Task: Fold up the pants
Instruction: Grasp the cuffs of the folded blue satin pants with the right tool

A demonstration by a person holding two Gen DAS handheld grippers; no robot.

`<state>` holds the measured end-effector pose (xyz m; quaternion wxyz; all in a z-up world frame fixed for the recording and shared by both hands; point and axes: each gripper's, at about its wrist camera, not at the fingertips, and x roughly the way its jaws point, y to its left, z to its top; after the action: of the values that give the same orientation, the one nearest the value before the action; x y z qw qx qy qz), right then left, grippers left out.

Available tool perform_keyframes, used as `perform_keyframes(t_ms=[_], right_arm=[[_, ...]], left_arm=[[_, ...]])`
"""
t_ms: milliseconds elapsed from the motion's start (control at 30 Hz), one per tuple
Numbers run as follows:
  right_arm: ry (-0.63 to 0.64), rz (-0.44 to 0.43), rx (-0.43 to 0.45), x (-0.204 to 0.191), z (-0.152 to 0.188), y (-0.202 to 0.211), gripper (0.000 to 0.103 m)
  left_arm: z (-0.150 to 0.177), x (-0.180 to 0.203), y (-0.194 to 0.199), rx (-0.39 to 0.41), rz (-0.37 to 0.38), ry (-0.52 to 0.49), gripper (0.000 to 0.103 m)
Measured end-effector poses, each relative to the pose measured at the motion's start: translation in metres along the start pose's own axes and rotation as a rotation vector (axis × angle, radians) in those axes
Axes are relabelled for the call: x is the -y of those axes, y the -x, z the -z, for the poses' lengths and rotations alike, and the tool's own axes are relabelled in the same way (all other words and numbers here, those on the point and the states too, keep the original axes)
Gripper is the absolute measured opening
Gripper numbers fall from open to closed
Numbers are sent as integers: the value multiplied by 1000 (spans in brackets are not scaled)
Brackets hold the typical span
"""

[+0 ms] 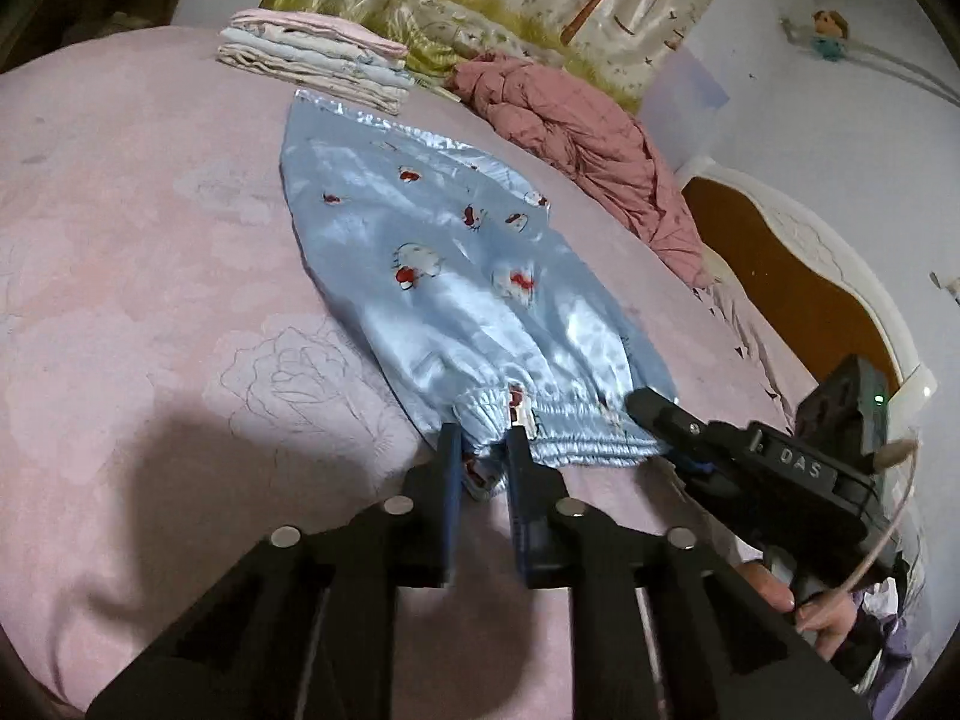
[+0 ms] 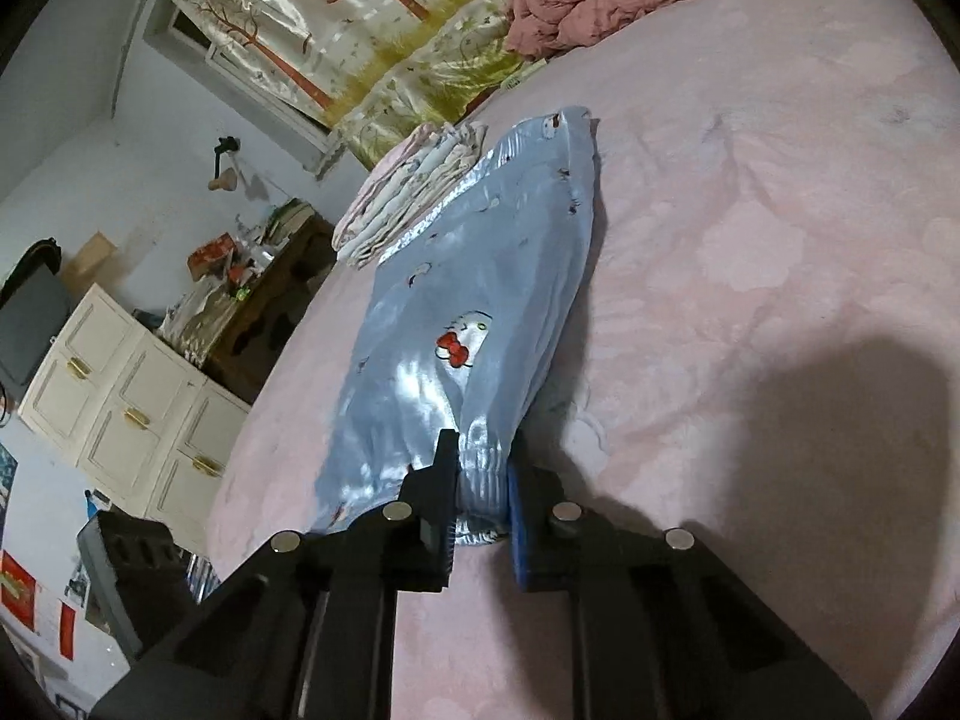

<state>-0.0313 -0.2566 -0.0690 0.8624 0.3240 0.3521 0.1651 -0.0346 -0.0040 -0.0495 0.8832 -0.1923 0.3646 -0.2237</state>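
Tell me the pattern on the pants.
Shiny light-blue pants printed with white cartoon cats wearing red bows; clearest in the left wrist view.

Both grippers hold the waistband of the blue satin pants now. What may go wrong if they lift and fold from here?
1. The pants look glossy and slippery; the elastic waistband may slide out of the left gripper or right gripper, each pinching only a small bunch.
2. The far hem lies right beside the folded stack; dragging the pants could disturb it.
3. Existing wrinkles may get folded in.
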Motion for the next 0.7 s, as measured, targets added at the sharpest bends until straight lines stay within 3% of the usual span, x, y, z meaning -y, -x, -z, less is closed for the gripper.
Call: perform_keyframes(t_ms=[67,267,500,600,700], right_arm=[[22,22,8,-7,5,11,14],[49,47,1,-28,34,35,14],[129,100,23,-48,60,44,16],[160,156,41,-51,65,42,18],[203,197,52,-51,68,46,29]], left_arm=[[2,6,12,17,10,-26,5],[16,25,47,47,-55,-141,5],[30,25,49,17,-159,-217,6],[31,22,41,-2,-167,-233,12],[34,21,43,12,-192,-256,21]])
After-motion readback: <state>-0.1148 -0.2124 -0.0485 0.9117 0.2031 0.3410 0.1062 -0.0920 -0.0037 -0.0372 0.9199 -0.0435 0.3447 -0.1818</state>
